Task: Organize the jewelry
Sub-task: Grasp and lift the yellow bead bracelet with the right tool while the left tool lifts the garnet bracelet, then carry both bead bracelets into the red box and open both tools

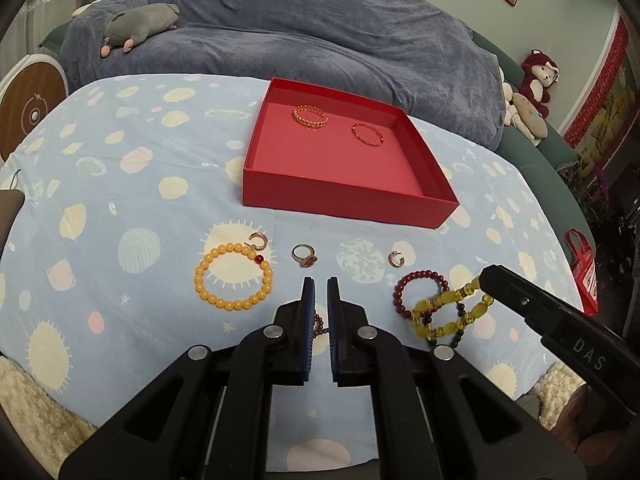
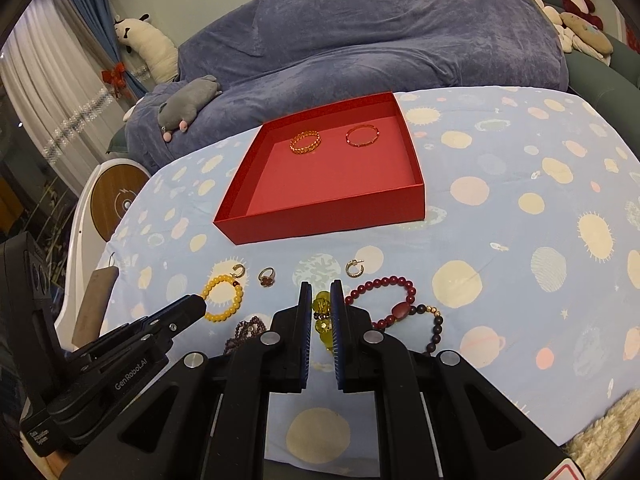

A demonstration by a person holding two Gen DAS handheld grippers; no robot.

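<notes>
A red box (image 1: 348, 204) (image 2: 320, 216) on the table holds an orange chain bracelet (image 1: 311, 117) (image 2: 305, 142) and a thin red bangle (image 1: 368, 134) (image 2: 362, 136). My right gripper (image 2: 321, 292) is shut on a yellow glass-bead bracelet (image 1: 452, 312) (image 2: 322, 312) and holds it just above a dark red bead bracelet (image 1: 420, 292) (image 2: 384, 296). My left gripper (image 1: 321, 284) is nearly shut and empty, over a small purple bead bracelet (image 1: 319, 325) (image 2: 246, 332). A yellow bead bracelet (image 1: 234, 276) (image 2: 224, 298), a ring (image 1: 306, 256) (image 2: 267, 277) and two hoop earrings (image 1: 396, 259) (image 2: 354, 268) lie in front of the box.
The table has a light blue planet-print cloth (image 1: 140, 200) (image 2: 520, 200). Behind it is a sofa under a blue-grey blanket (image 1: 320, 32) with a grey plush (image 1: 140, 26). A fluffy cream mat (image 1: 32, 408) lies at the near edge.
</notes>
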